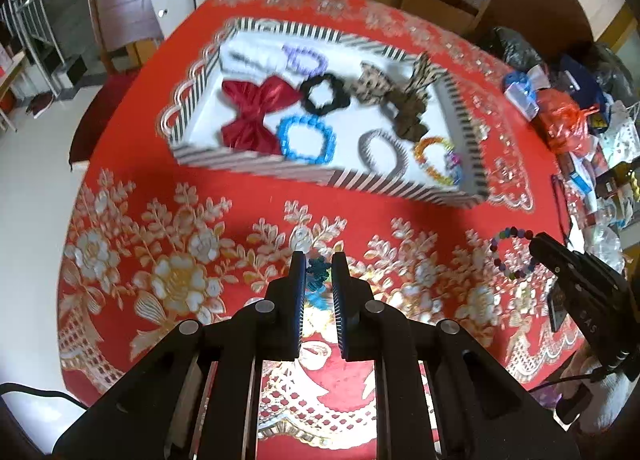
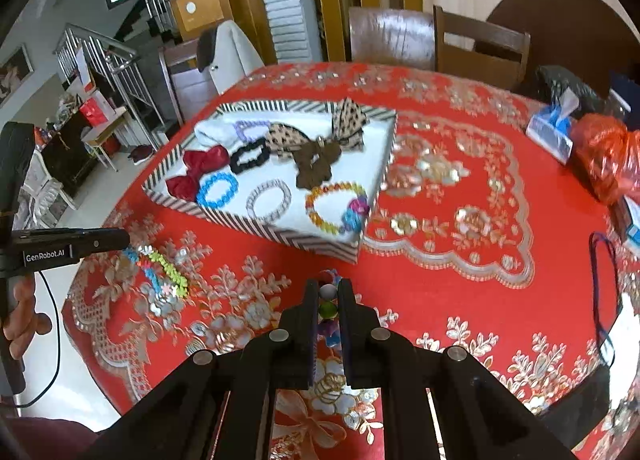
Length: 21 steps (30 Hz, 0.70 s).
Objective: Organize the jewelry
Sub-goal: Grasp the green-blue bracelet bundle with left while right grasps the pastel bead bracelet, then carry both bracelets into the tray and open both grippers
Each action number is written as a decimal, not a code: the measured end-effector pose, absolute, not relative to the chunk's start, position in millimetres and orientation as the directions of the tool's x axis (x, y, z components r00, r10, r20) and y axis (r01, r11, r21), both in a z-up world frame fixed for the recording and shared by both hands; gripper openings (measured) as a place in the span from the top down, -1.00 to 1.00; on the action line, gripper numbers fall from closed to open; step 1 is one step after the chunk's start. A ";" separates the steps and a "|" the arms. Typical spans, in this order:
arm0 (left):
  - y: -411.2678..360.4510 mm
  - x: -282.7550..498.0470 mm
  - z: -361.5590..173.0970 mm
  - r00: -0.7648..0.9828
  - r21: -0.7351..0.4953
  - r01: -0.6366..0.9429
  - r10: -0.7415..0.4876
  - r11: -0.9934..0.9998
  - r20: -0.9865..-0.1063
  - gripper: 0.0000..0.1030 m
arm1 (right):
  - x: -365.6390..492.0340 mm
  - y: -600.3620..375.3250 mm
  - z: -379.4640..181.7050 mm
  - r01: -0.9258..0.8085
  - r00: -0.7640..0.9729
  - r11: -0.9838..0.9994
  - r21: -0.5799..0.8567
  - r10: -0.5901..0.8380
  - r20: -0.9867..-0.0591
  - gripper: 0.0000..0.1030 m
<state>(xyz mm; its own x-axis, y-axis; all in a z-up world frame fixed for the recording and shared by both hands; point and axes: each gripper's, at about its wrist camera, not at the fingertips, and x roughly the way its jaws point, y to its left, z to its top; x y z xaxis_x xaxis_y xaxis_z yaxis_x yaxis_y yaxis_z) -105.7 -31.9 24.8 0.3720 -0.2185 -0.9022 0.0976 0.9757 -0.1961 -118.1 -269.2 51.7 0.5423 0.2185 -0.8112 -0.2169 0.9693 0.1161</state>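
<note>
Left tongs (image 1: 319, 266): closed on a flower chain (image 1: 318, 274), teal and blue in their own view; the right view shows it dangling below the tips, green, blue and white, just above the cloth (image 1: 168, 220).
Right tongs (image 2: 327, 292): closed on a bead bracelet (image 2: 328, 310); white, green and purple beads sit between the fingers, and the left view shows the rest as a loop hanging clear of the tips.
Box (image 1: 256, 166): striped, ahead of both tongs, its near wall well apart from the tips.
Box contents: red bow (image 1: 256, 112), black scrunchie (image 1: 325, 94), blue ring (image 1: 307, 140), grey band (image 1: 380, 154), orange bracelet (image 1: 434, 158), brown bows (image 1: 408, 100), lilac ring (image 1: 305, 60).
Free floor: white patches ahead of the left tongs between the red bow and the lilac ring, and ahead of the right tongs beyond the grey band.
Step in hand, judged: carrying both pieces to the box.
Doing it well: lift each piece high enough that its hanging part clears the near wall; lower over bare floor, not onto another piece; let the hanging end settle before parting the fingers, so it does not snag or spill over the wall.
Risk: the chain looks limp and could catch on the wall.
</note>
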 end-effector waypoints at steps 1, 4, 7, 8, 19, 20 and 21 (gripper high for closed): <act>-31.2 -105.9 30.0 0.379 -0.197 0.101 -0.221 0.975 -0.899 0.78 | -117.4 -268.4 54.7 -0.220 0.546 0.969 0.113 0.218 -0.809 0.83; -33.0 -100.3 42.8 0.399 -0.197 0.112 -0.226 0.974 -0.889 0.78 | -113.6 -266.6 65.1 -0.229 0.560 0.967 0.112 0.225 -0.797 0.83; -31.7 -92.2 58.3 0.432 -0.189 0.108 -0.218 0.976 -0.875 0.78 | -108.3 -264.3 73.2 -0.235 0.571 0.966 0.108 0.227 -0.789 0.83; -31.3 -89.7 62.0 0.442 -0.184 0.106 -0.212 0.977 -0.871 0.78 | -106.3 -263.2 75.0 -0.237 0.574 0.966 0.105 0.227 -0.787 0.83; -41.4 -52.4 84.8 0.500 -0.156 0.129 -0.200 0.979 -0.843 0.78 | -72.0 -251.9 87.5 -0.243 0.584 0.964 0.105 0.232 -0.778 0.83; -43.1 -49.0 84.8 0.498 -0.156 0.133 -0.202 0.979 -0.843 0.78 | -67.0 -249.5 86.5 -0.244 0.581 0.964 0.102 0.230 -0.781 0.83; -45.5 -44.2 84.9 0.497 -0.155 0.139 -0.204 0.978 -0.843 0.78 | -63.4 -247.6 85.6 -0.245 0.578 0.964 0.102 0.229 -0.783 0.83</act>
<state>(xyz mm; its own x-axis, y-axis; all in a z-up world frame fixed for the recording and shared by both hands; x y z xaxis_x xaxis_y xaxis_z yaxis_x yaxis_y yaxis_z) -44.2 -45.5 84.9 0.4971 -0.2040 -0.8434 0.1386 0.9782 -0.1550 -63.4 -247.6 85.6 0.5782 0.2293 -0.7830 -0.2447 0.9643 0.1017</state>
